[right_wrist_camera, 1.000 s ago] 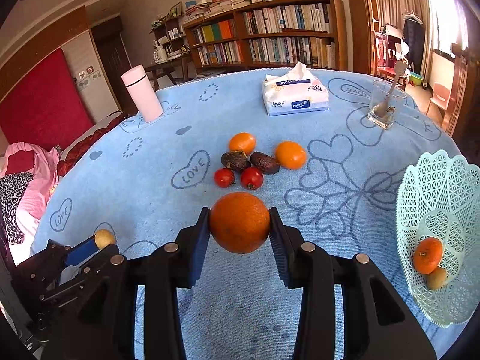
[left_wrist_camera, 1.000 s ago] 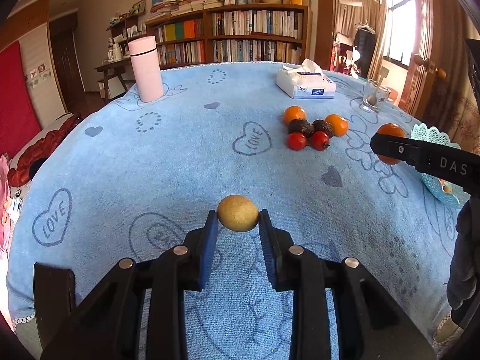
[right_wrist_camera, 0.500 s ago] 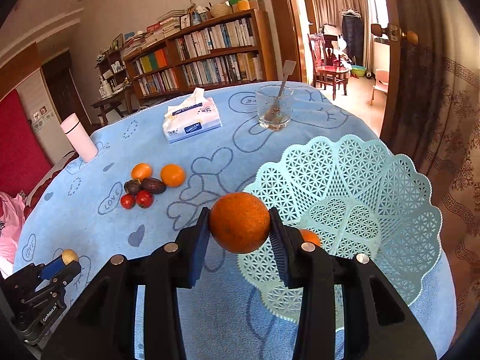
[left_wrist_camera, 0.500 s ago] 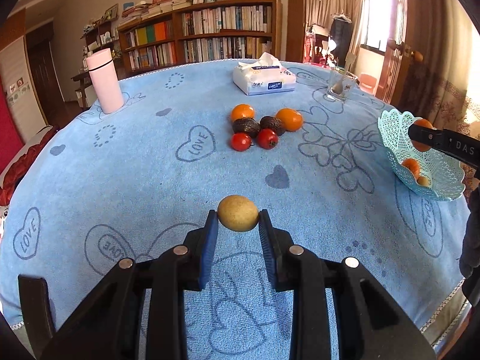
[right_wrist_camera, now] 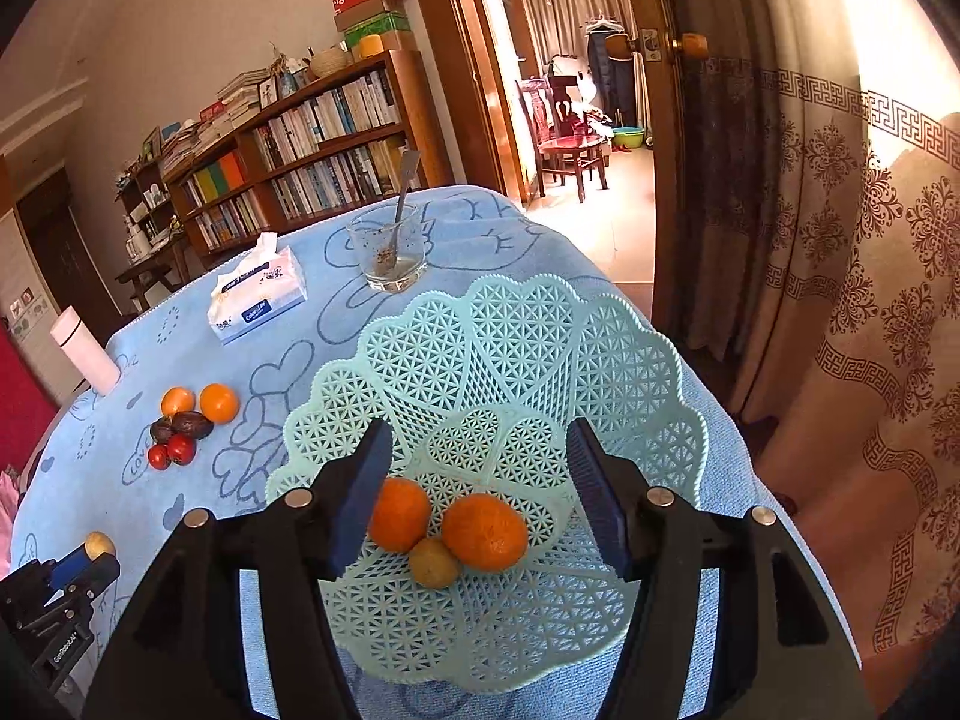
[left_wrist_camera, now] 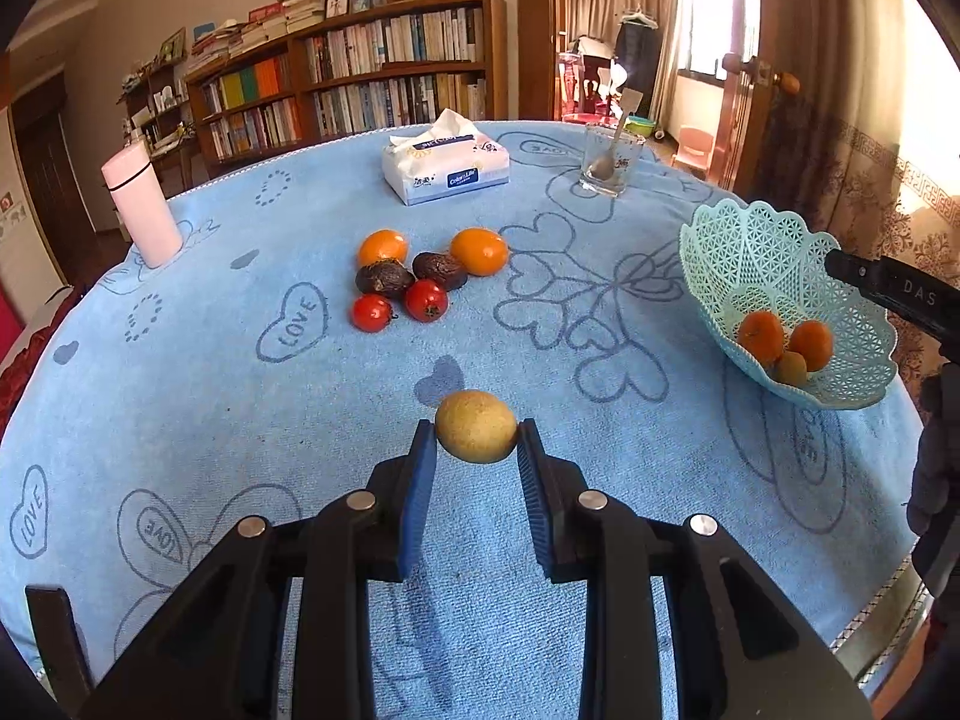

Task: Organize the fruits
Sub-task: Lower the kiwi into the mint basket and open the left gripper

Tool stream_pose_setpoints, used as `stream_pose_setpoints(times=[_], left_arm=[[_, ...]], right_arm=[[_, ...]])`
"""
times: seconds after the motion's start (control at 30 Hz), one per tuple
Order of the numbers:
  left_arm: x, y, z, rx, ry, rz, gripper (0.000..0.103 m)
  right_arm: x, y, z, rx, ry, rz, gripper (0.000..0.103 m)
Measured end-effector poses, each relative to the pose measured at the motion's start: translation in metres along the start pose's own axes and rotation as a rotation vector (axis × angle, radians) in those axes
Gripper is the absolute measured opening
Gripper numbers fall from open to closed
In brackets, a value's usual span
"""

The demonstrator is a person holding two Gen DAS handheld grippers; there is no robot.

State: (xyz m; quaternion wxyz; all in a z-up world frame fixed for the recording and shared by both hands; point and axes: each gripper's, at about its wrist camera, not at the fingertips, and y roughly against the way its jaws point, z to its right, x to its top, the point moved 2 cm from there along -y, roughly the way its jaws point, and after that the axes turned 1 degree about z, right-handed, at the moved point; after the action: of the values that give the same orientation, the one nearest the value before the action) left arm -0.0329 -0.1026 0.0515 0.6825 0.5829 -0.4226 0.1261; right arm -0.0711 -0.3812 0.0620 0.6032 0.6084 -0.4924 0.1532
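1. Fingers of the right gripper (right_wrist_camera: 480, 480) are spreading apart above the mint lattice basket (right_wrist_camera: 600, 360); nothing sits between them, and the large orange (right_wrist_camera: 485, 531) lies loose in the basket's hollow, touching a smaller orange (right_wrist_camera: 399, 513) and a small yellow-brown fruit (right_wrist_camera: 433, 561).

2. Fingers of the left gripper (left_wrist_camera: 476, 450) are nearly closed, clamped on a yellow-brown fruit (left_wrist_camera: 476, 426) held clear above the blue worktop (left_wrist_camera: 180, 390), well short of the basket (left_wrist_camera: 750, 252) at the worktop's right edge.

3. Judged from the layout, the basket is the collecting point: three fruits are inside, one is in transit, and each hand carries its own piece so that trips overlap.

4. Still to be gathered is a cluster near the worktop's middle: two oranges (left_wrist_camera: 480, 251), two dark avocados (left_wrist_camera: 384, 279) and two tomatoes (left_wrist_camera: 426, 300), all touching or just beside one another.

5. A tissue pack (left_wrist_camera: 447, 171), a glass with a spoon (left_wrist_camera: 609, 162) and a pink flask (left_wrist_camera: 143, 204) stand apart at the far side, seemingly no part of the sorting.

6. Compared with a second ago, the right gripper has swung from the worktop's middle to the basket and let go of the orange it then gripped; the basket's count has gone from two to three.

7. Over the same span the left gripper has kept its hold unchanged while its view has drifted toward the basket.
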Motion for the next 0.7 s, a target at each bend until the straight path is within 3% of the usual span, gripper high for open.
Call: stream_pose_setpoints(times=[0.5,0.7], left_arm=[[0.047,-0.015,0.077,-0.147,-0.090,0.029,0.028],[0.066,-0.035,0.106,-0.220,-0.103,0.001,0.028]], right_arm=[[0.000,0.016,0.030,-0.047,-0.037,0.071,0.062],[0.003,0.019,0.030,-0.069,-0.021,0.094,0.067]])
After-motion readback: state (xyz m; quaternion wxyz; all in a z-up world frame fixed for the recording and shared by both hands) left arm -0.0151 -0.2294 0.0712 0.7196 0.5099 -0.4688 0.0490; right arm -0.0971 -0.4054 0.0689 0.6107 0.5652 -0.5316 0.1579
